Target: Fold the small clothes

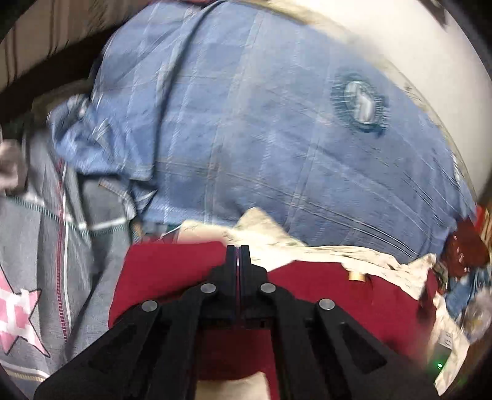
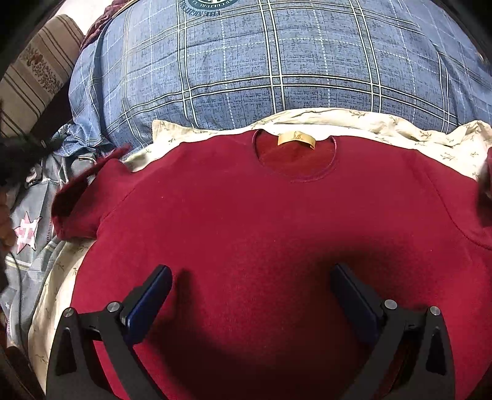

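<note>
Now, red shirt (image 2: 246, 221): it lies flat, front up, on a cream floral sheet (image 2: 369, 121), neck opening toward the far side, with a tan neck label (image 2: 296, 140) showing inside the collar.
Left sleeve of shirt (image 2: 83, 212): spread out to the left in the right wrist view, its end blurred.
Right gripper (image 2: 250, 295): it hovers low over the lower middle of the shirt, jaws wide apart, 2 blue pads (image 2: 147, 304) showing, nothing between them; its shadow falls on the cloth below.
Left gripper (image 1: 237, 255): its 2 fingers are pressed together with only a thin dark line between them; whether any cloth is pinched there, I cannot tell. The tips sit at the edge of the red shirt (image 1: 172, 270), where it meets the cream floral sheet (image 1: 307, 249).
Left view quality: smeared by motion blur, so fine detail is lost.
Blue plaid bedding (image 2: 276, 61): a large bulging mass just beyond the sheet, with a round dark emblem (image 2: 212, 4) at the top edge; the same emblem (image 1: 359, 101) shows in the left wrist view.
Grey garment (image 1: 37, 246): lies left of the shirt, with a pink and white star patch (image 1: 18, 314) and a striped zip line.
Striped cushion (image 2: 37, 74): beige with brown stripes, at the far left.
</note>
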`<action>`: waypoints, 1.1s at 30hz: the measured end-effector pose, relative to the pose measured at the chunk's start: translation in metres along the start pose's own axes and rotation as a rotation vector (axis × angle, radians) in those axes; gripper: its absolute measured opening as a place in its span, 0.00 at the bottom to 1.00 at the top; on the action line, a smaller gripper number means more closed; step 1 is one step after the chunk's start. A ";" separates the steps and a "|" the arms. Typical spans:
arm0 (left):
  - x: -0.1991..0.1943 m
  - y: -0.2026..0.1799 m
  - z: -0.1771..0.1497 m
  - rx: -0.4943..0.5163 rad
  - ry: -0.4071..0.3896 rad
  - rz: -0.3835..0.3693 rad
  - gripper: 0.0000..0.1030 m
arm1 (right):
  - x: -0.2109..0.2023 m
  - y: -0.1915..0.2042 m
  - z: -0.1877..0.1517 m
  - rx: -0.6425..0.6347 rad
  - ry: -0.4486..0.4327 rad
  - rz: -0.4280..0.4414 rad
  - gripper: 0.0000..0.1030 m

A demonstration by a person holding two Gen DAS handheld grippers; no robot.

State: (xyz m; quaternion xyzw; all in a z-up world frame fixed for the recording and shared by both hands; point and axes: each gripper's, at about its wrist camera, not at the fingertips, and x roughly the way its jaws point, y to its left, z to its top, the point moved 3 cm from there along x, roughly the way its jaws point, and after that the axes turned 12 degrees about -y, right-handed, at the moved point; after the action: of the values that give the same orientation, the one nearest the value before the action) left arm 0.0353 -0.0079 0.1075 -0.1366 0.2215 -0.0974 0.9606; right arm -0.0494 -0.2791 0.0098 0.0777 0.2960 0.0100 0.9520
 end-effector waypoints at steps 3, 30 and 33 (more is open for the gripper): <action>-0.002 -0.003 -0.007 -0.017 0.031 -0.012 0.00 | 0.000 -0.001 0.000 0.003 -0.001 0.003 1.00; 0.047 0.069 -0.032 -0.015 0.199 0.107 0.06 | 0.001 0.000 0.000 0.006 -0.008 0.003 1.00; 0.013 0.026 -0.008 -0.093 0.104 -0.124 0.06 | 0.001 0.000 0.001 0.009 -0.009 0.006 1.00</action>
State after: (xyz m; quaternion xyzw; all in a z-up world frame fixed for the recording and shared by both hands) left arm 0.0464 0.0114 0.0871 -0.1894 0.2663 -0.1532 0.9326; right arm -0.0482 -0.2796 0.0099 0.0829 0.2913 0.0109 0.9530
